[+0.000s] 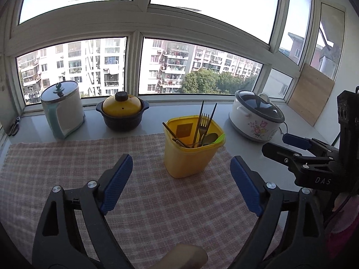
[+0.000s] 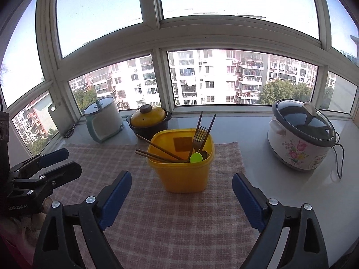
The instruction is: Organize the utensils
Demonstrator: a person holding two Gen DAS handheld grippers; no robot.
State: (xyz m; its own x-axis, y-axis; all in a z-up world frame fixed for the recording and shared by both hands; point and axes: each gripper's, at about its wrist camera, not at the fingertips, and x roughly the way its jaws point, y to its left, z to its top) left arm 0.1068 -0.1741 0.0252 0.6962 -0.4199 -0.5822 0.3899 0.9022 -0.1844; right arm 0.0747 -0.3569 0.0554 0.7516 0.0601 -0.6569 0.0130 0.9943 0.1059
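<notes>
Yellow plastic tub (image 1: 190, 154) upright on checked cloth (image 1: 67, 168), holding fork (image 1: 203, 123), chopsticks, spoons. Left gripper (image 1: 181, 183) and right gripper (image 2: 181, 192): jaws released, empty, near tub.

Along the window sill at the back of the pale grey table (image 2: 258, 157) stand a white and teal electric kettle with a steel lid (image 1: 62, 109), a dark clay pot with a yellow lid (image 1: 122, 112) just beside it, and a white flowered rice cooker with a glass lid (image 2: 300, 134) well apart. A light wooden board (image 1: 311, 94) leans in the corner. Black-handled scissors (image 1: 14, 126) lie near the kettle.
</notes>
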